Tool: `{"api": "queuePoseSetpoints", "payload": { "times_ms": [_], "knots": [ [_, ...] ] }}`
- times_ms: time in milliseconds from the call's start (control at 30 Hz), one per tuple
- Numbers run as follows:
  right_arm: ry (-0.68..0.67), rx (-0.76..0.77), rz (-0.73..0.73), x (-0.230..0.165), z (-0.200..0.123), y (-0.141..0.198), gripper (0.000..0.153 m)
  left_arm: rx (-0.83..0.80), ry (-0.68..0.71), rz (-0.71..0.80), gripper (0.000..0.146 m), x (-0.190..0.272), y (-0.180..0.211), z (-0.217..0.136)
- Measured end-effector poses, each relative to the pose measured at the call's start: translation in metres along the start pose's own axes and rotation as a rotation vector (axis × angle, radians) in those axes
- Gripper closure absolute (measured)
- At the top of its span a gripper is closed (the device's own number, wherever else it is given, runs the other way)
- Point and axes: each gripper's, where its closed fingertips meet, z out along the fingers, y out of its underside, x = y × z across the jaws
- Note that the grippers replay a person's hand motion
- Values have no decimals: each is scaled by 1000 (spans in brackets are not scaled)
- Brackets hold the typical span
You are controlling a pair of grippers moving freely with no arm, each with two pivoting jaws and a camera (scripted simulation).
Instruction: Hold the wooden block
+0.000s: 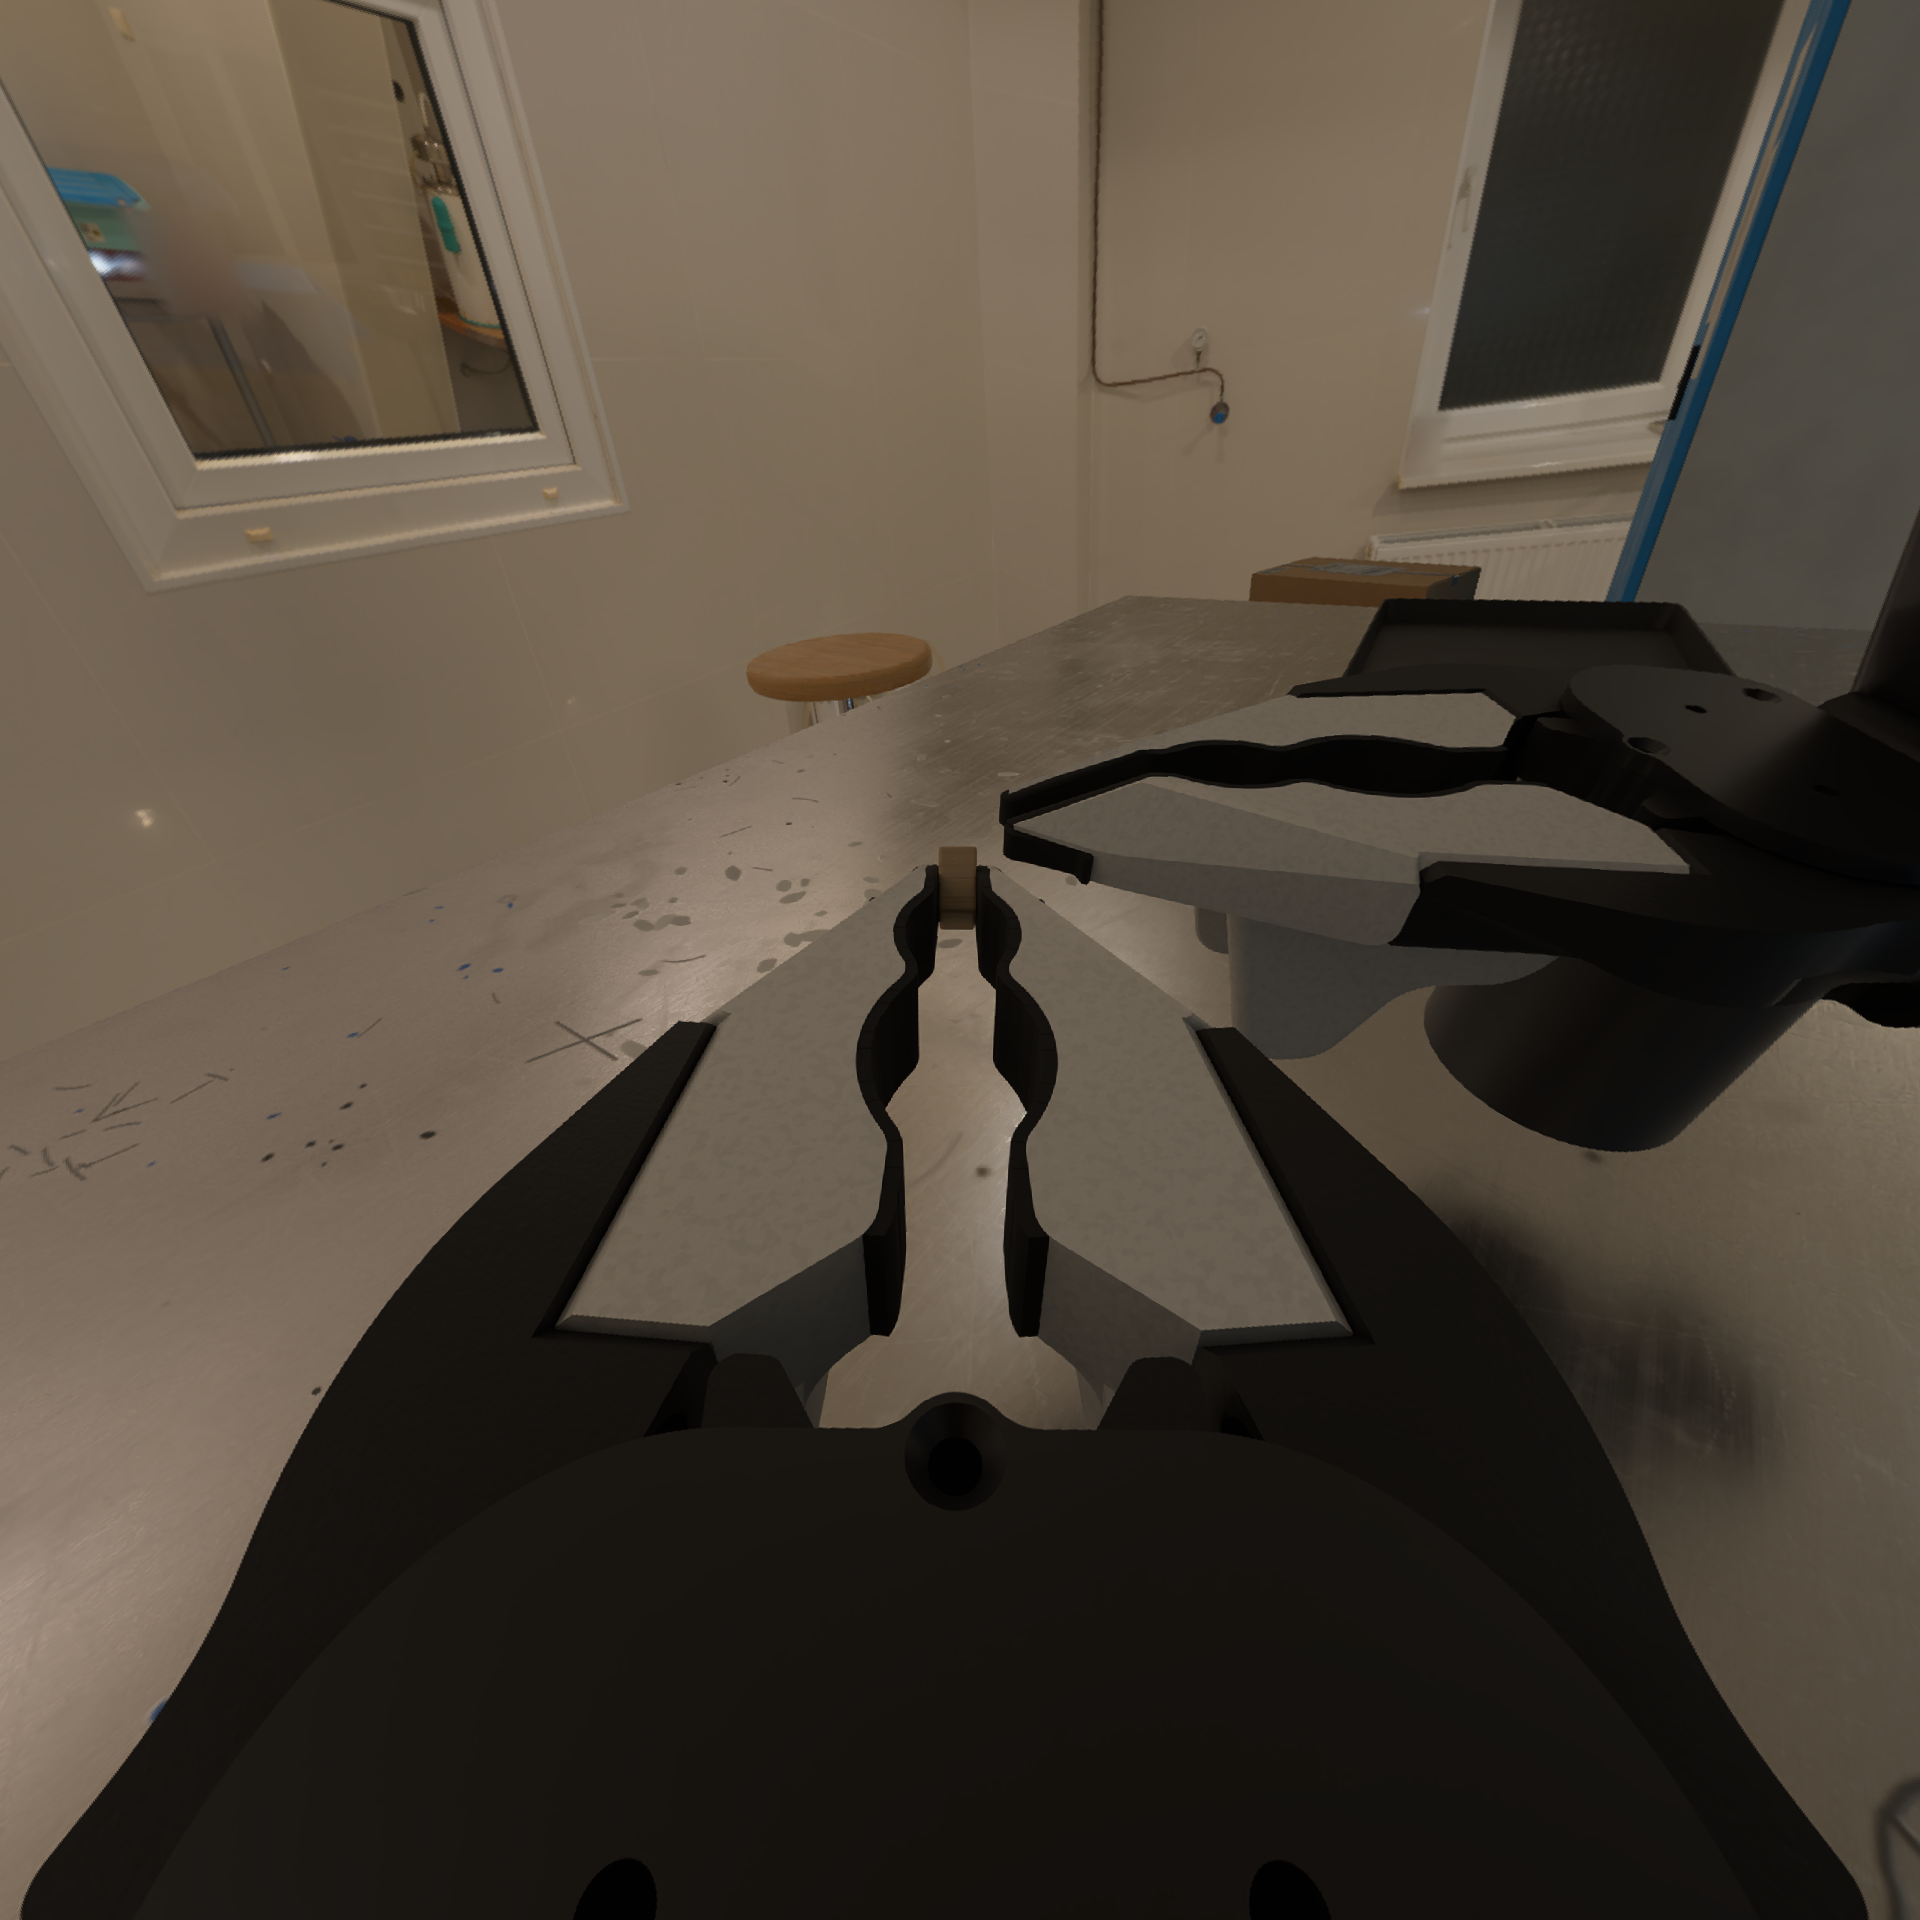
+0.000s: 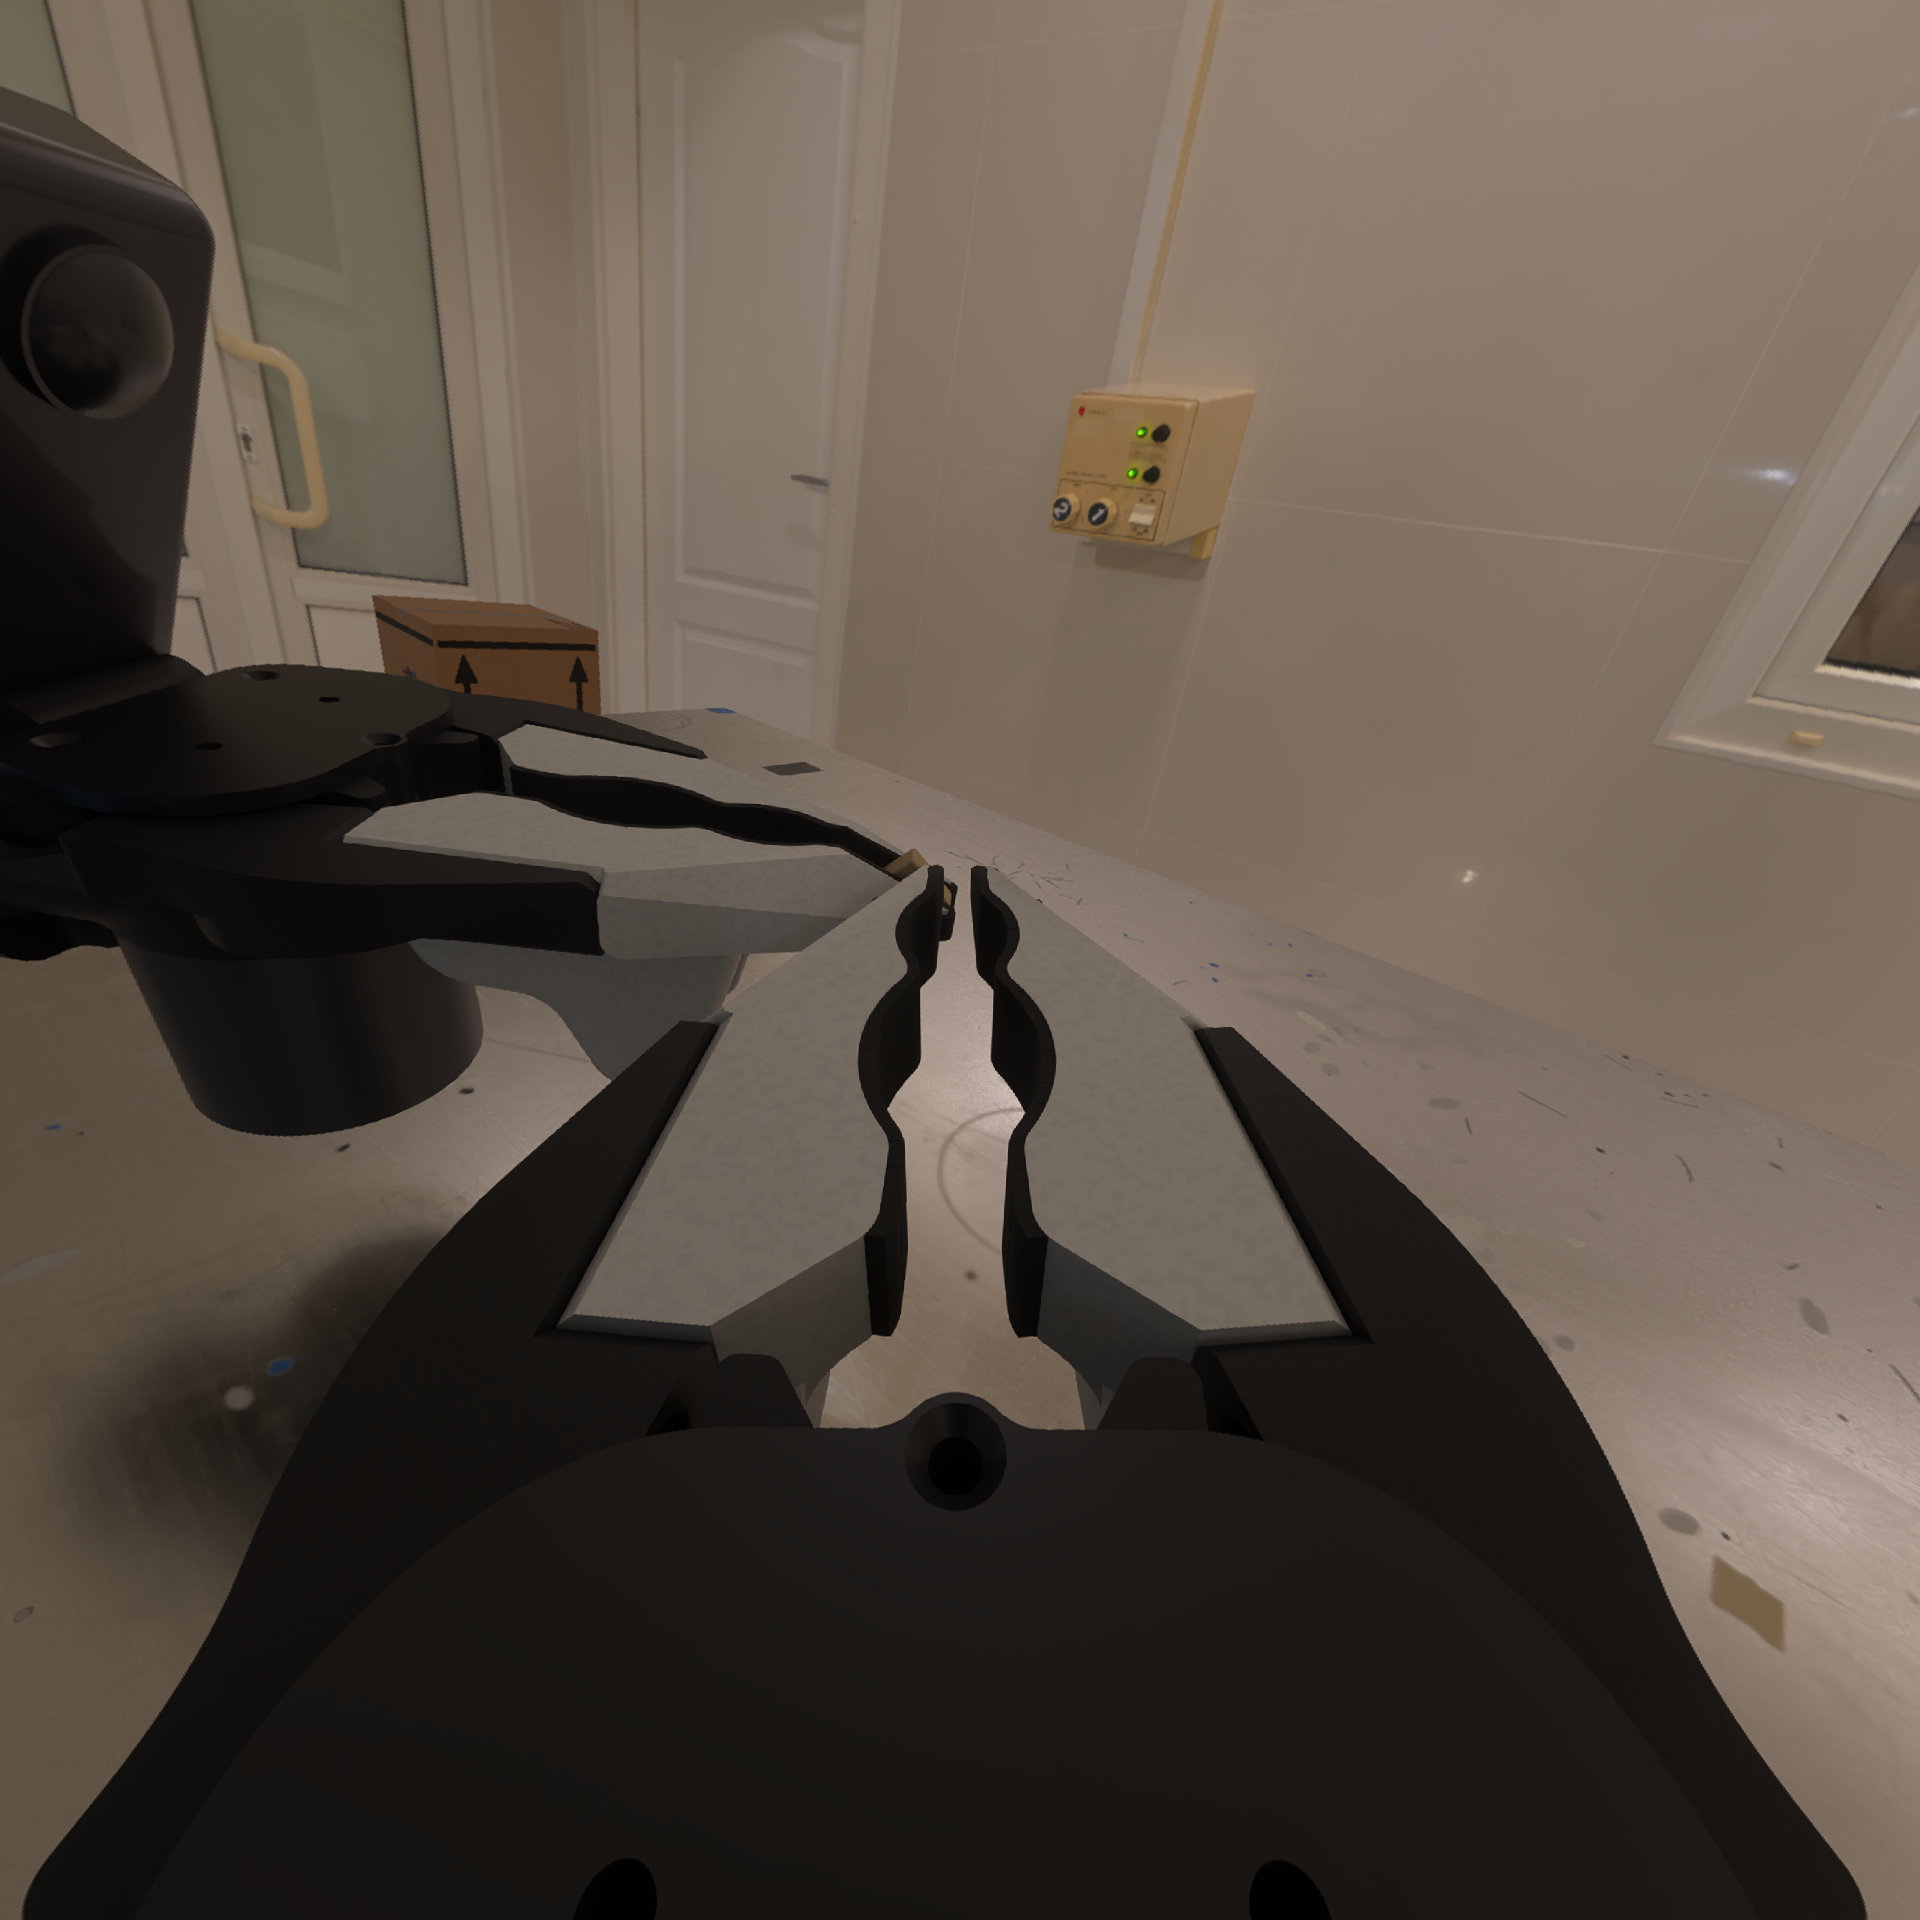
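A small wooden block point(image 1: 957, 883) is pinched between the fingertips of my left gripper point(image 1: 957, 902), held just above the scratched metal table point(image 1: 416, 1091). My right gripper point(image 1: 1023, 831) comes in from the right, its tips close beside the block on the right and apart from it. In the right wrist view, my right gripper point(image 2: 956, 888) has its jaws nearly together with nothing between them. The left gripper point(image 2: 883, 883) reaches in from the left there, and the block point(image 2: 910, 860) peeks out at its tip, just left of my right gripper's left fingertip point(image 2: 933, 883).
A black tray point(image 1: 1538, 634) lies at the table's far right. A round wooden stool point(image 1: 837, 665) and a cardboard box point(image 2: 488, 649) stand beyond the table. A small tan patch point(image 2: 1745, 1616) lies on the table at the right. A control box point(image 2: 1148, 468) hangs on the wall.
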Motion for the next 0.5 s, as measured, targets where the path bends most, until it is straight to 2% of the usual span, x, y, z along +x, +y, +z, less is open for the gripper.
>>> {"api": "queuePoseSetpoints", "payload": {
  "times_ms": [367,500],
  "knots": [
    [19,27,-93,1,-3,-3,148,32,45,-14,140,4,-4,-2],
    [23,14,-98,2,-4,-2,148,24,6,77,140,4,-4,-2]
  ]
}}
